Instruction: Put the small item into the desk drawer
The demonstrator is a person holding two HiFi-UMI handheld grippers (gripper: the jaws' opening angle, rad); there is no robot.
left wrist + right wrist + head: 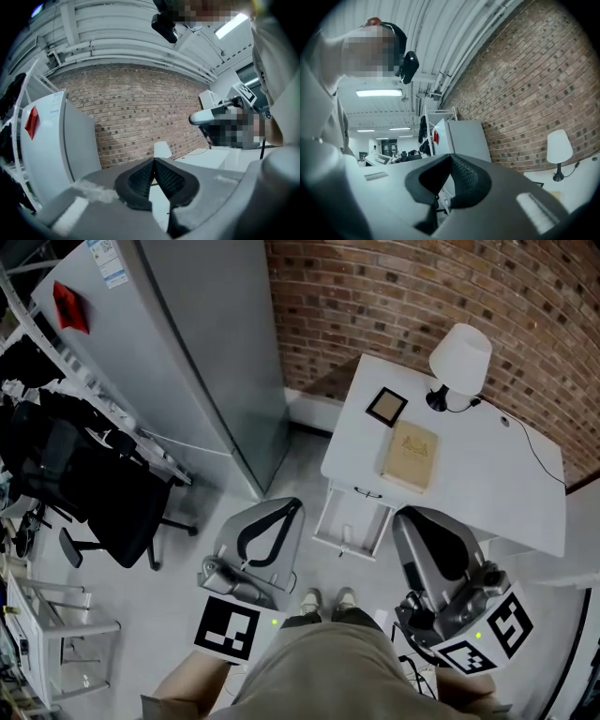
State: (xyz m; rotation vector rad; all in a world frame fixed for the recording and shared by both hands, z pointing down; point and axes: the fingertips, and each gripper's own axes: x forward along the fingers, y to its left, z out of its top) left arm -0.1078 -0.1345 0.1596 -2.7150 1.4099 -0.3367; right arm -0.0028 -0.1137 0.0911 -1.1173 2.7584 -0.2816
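A tan book point(411, 456) lies just ahead of the right gripper point(408, 516). A black frame point(386, 406) sits beyond the book to the left, and a white lamp point(461, 357) stands farther off by the brick wall point(422, 287). A tall grey cabinet point(187, 352) stands ahead of the left gripper point(293, 505), with a red tag point(71, 307) on its side. A black chair point(103, 488) sits to that gripper's left.

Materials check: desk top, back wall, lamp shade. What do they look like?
Desk: smooth matte white, no grain showing, likely painted or laminated board. Wall: bare red-brown brick, mortar joints visible. Lamp shade: plain matte white, fabric or plastic, can't tell from here.
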